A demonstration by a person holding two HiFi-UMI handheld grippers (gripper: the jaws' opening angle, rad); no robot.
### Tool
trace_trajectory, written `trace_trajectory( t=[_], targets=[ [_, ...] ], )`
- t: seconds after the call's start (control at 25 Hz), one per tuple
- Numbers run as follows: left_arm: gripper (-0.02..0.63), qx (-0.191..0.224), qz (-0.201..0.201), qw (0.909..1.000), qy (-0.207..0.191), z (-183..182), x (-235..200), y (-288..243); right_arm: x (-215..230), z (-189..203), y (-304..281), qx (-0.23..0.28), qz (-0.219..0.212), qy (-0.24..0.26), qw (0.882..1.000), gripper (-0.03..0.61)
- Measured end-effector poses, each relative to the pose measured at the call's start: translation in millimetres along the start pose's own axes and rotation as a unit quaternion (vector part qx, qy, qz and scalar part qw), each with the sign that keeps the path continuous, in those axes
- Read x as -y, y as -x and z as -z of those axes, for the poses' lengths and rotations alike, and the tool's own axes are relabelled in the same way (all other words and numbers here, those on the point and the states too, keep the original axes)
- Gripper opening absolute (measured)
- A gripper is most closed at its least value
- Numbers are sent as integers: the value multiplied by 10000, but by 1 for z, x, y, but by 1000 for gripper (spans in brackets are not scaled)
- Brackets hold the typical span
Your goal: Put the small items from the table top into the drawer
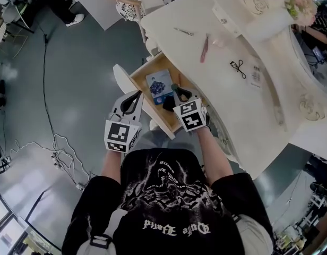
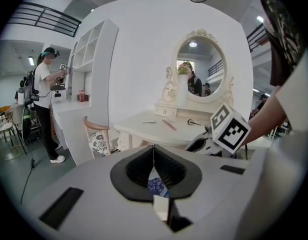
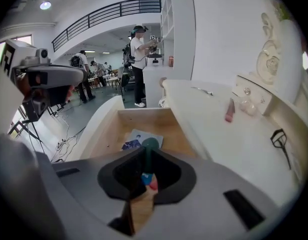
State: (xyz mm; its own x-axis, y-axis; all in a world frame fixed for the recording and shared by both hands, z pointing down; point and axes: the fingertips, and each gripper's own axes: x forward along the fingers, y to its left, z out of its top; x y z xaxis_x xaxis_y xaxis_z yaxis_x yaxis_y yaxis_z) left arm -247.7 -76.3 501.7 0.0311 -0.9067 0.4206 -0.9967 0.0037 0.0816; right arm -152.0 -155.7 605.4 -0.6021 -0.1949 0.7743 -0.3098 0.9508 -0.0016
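Observation:
The open wooden drawer point(image 1: 144, 76) point(image 3: 107, 129) juts out from the front of the white dressing table point(image 1: 243, 105). A blue printed card point(image 1: 159, 84) point(image 3: 142, 139) lies flat inside it. My right gripper point(image 1: 179, 93) point(image 3: 146, 158) hangs over the drawer's near end, shut on a thin dark green item point(image 3: 149, 145) with a rounded tip. My left gripper point(image 1: 137, 95) point(image 2: 153, 156) is at the drawer's left front corner, its pads touching, with nothing between them. On the table top lie a pink stick point(image 1: 204, 49) point(image 3: 229, 110), a metal clip point(image 1: 183, 32) and a black eyelash curler point(image 1: 238, 68) point(image 3: 280, 139).
A white tag point(image 1: 256, 73) lies next to the curler. Small drawers point(image 1: 227, 15), a mirror point(image 2: 200, 69) and flowers point(image 1: 300, 4) stand at the back of the table. A chair point(image 1: 132, 1) stands at its far end. Cables point(image 1: 60, 153) run over the grey floor. Other people point(image 2: 44, 104) stand further off.

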Motion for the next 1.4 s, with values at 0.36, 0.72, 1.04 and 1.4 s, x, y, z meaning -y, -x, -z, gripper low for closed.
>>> trace_trajectory(
  t=[0.36,0.72,1.04,1.4],
  targets=[
    [17,-87,-39,10000,2,5,-15,-2,2,0,-33,-98,-7,-218,9997,52],
    [17,-144,-8,9999,-76,5,-18,-17,10,8,-62,-295,-33,-380,9988,60],
    [17,-173,198,9995,-148,4,-7,-25,9,9,-83,-290,-160,-445,9985,69],
    [17,-250,189,9994,-149,7,-7,-24,10,19,-96,-536,-220,-573,9967,83]
  ],
)
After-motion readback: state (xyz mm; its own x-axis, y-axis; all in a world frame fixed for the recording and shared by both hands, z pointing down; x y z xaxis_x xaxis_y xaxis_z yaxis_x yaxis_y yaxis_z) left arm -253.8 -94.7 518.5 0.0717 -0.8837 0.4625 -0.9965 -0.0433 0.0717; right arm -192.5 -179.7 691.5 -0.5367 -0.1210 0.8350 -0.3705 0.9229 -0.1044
